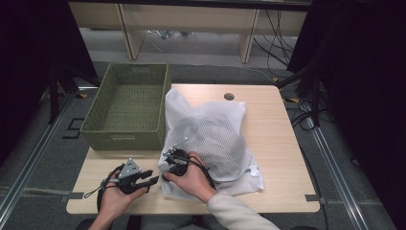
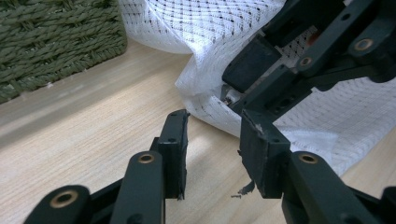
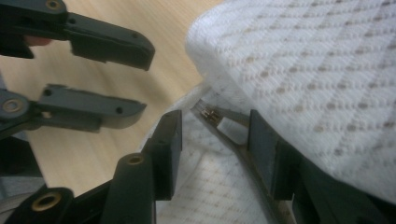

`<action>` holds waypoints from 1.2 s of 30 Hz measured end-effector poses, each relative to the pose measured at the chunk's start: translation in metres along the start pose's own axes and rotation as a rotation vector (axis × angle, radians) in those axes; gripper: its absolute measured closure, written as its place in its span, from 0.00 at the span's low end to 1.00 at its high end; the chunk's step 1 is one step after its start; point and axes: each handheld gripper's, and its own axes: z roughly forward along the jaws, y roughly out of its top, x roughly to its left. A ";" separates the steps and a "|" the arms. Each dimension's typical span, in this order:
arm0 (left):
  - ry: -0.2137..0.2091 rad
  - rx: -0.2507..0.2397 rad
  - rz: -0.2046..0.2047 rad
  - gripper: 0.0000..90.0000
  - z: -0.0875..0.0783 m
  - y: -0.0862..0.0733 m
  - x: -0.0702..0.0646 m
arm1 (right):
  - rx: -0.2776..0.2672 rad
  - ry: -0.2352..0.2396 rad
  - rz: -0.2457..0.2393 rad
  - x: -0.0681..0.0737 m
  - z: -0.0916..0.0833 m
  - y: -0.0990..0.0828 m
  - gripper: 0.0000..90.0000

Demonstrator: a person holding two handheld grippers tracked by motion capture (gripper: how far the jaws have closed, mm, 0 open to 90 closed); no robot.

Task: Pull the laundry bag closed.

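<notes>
A white mesh laundry bag [image 1: 215, 134], bulging with something inside, lies on the wooden table [image 1: 273, 139]. My right gripper [image 1: 171, 155] is at the bag's near left corner. In the right gripper view its jaws [image 3: 212, 135] stand apart around the bag's zipper pull [image 3: 215, 116], with the pads not pressing on it. My left gripper [image 1: 152, 176] hovers just left of it over bare wood, open with nothing between its fingers [image 2: 212, 135]. It points at the bag's edge [image 2: 205, 98]. The right gripper view shows the left gripper [image 3: 144, 79] at the upper left.
A green woven basket [image 1: 124, 139] stands empty at the table's left, touching the bag's far left side. A round cable hole [image 1: 229, 96] sits near the table's far edge. Bare wood lies to the right of the bag and along the front edge.
</notes>
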 end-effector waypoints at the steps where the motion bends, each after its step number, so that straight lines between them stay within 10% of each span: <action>1: 0.008 0.020 0.004 0.69 -0.001 0.000 0.001 | 0.002 0.008 0.010 0.000 -0.001 0.000 0.63; 9: -0.037 0.011 -0.011 0.69 0.009 0.007 -0.003 | 0.029 -0.015 0.000 0.000 -0.016 -0.005 0.69; 22: -0.014 0.135 0.000 0.69 0.026 0.013 0.000 | 0.036 -0.033 0.009 -0.004 -0.023 -0.009 0.70; 24: -0.024 0.138 -0.041 0.71 0.029 0.012 -0.001 | 0.035 -0.032 0.011 -0.003 -0.022 -0.008 0.70; 36: -0.038 0.139 0.003 0.98 0.026 0.012 -0.001 | 0.014 -0.022 0.034 -0.005 -0.024 -0.005 0.70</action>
